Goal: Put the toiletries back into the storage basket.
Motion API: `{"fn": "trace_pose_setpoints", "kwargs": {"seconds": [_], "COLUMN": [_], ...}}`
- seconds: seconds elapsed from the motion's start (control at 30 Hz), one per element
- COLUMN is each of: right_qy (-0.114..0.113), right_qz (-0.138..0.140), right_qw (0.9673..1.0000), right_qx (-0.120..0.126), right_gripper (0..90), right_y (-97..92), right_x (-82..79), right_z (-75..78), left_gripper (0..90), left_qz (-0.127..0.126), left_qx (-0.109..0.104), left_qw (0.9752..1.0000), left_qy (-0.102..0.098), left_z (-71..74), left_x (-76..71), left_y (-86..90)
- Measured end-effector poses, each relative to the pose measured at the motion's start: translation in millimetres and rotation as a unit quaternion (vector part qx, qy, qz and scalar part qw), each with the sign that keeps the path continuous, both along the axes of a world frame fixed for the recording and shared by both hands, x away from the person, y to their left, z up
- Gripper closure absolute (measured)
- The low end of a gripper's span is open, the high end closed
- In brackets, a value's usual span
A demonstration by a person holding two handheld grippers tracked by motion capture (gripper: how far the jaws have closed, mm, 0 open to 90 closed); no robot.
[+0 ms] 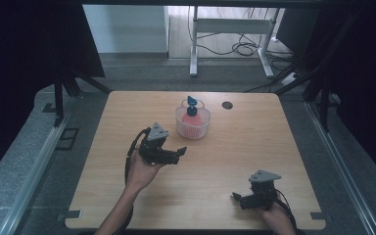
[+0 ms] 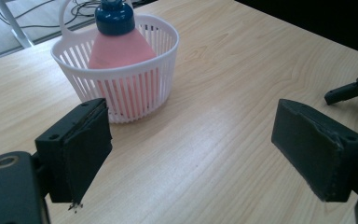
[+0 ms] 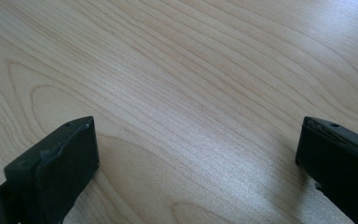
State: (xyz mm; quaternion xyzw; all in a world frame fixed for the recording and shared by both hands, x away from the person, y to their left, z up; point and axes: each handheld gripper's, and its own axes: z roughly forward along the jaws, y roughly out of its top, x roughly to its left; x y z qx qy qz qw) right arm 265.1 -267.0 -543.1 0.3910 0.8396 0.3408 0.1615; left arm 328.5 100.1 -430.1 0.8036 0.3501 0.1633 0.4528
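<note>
A white slatted basket (image 1: 193, 124) (image 2: 121, 79) stands on the wooden table, back of centre. Inside it sits a pink bottle (image 1: 191, 119) (image 2: 121, 49) with a blue cap (image 1: 191, 102) (image 2: 115, 16), upright. My left gripper (image 1: 180, 152) (image 2: 193, 154) hovers just in front of the basket, to its left, open, with nothing between its jaws. My right gripper (image 1: 236, 198) (image 3: 198, 158) rests low near the front right of the table, open and empty, over bare wood.
A round cable hole (image 1: 227, 105) lies in the table at the back right of the basket. A white desk frame (image 1: 230, 29) and cables stand on the floor beyond the table. Dark curtains hang on both sides.
</note>
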Motion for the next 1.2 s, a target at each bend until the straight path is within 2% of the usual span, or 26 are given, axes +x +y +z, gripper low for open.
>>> {"fn": "trace_pose_setpoints", "kwargs": {"seconds": [0.07,0.5,0.67,0.97,1.2], "right_qy": [0.0,0.001,0.0,0.0,0.0], "right_qz": [0.0,-0.002,-0.002,-0.003,-0.003], "right_qw": [1.0,1.0,1.0,1.0,1.0], "right_qx": [0.0,0.002,0.002,0.001,0.001], "right_gripper": [0.0,0.0,0.0,0.0,0.0], "right_y": [0.0,0.6,0.6,0.7,0.7], "right_x": [0.0,-0.2,-0.2,-0.2,-0.2], "right_z": [0.0,0.0,0.0,0.0,0.0], "left_gripper": [11.8,11.8,11.8,11.8,11.8], "left_qz": [0.0,0.006,0.006,0.005,0.006], "left_qx": [-0.008,-0.009,0.002,0.009,0.003], "left_qw": [1.0,0.9999,1.0,0.9999,0.9999], "left_qy": [0.003,0.007,0.004,0.007,0.013], "left_z": [-3.5,-18.8,-23.5,-35.1,-44.8], "left_x": [-4.0,-18.1,-26.5,-38.3,-45.5], "left_y": [3.0,16.7,20.3,22.8,26.1]}}
